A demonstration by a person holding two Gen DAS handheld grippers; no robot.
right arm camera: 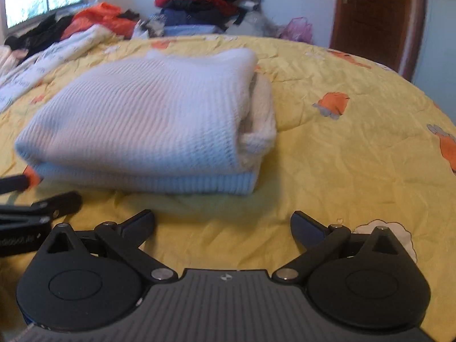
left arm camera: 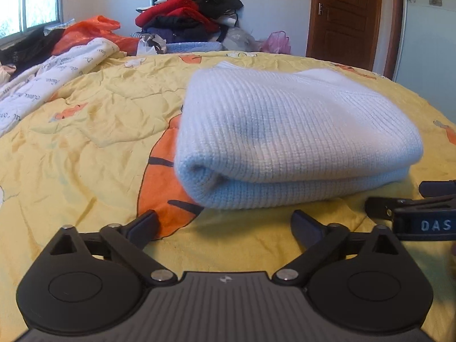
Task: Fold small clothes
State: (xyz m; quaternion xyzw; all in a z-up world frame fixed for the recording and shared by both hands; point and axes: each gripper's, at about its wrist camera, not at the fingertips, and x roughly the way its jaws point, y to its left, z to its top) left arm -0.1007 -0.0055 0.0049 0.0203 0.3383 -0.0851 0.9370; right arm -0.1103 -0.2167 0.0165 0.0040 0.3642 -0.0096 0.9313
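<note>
A pale blue knit sweater (left arm camera: 287, 136) lies folded into a thick rectangle on the yellow bedspread (left arm camera: 85, 131). It also shows in the right wrist view (right arm camera: 148, 119), with a cream inner layer at its right end. My left gripper (left arm camera: 225, 222) is open and empty, just in front of the sweater's near edge. My right gripper (right arm camera: 223, 222) is open and empty, in front of the sweater's right corner. Each gripper shows at the edge of the other's view, the right gripper (left arm camera: 410, 199) and the left gripper (right arm camera: 31, 196), both low on the bed.
A pile of red, black and dark clothes (left arm camera: 193, 11) stands at the far side of the bed. A white printed quilt (left arm camera: 51, 79) and an orange bag (left arm camera: 91, 28) lie far left. A wooden door (left arm camera: 344, 14) is at the back right.
</note>
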